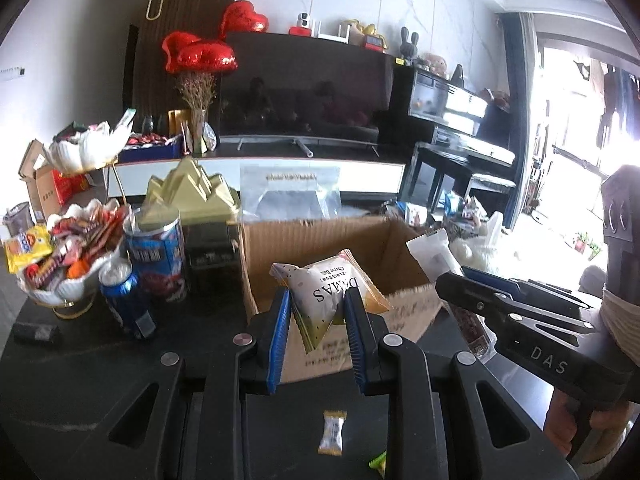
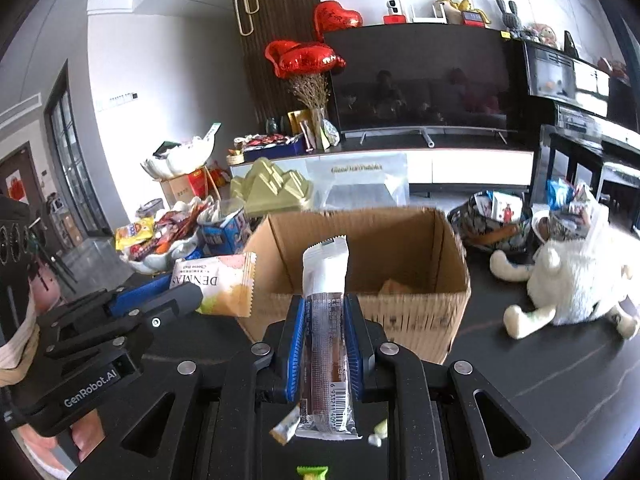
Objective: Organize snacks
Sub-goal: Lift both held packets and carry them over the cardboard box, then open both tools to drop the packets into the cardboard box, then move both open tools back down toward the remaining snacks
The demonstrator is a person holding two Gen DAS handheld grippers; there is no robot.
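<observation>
My left gripper (image 1: 317,302) is shut on a white and yellow Denmas snack packet (image 1: 334,290), held just in front of the near wall of an open cardboard box (image 1: 304,240). My right gripper (image 2: 323,306) is shut on a long brown and white snack bar packet (image 2: 325,320), held upright before the same box (image 2: 424,240). The left gripper (image 2: 168,300) with its packet (image 2: 218,284) shows at the left of the right wrist view. The right gripper (image 1: 468,280) shows at the right of the left wrist view. Something orange lies inside the box (image 2: 394,286).
A white bowl of snacks (image 1: 68,256), blue cans (image 1: 158,256) and a gold mountain ornament (image 1: 192,192) stand left of the box. A white plush toy (image 2: 572,280) and a snack basket (image 2: 496,220) lie right. Small wrapped sweets (image 1: 332,432) lie on the dark table near me.
</observation>
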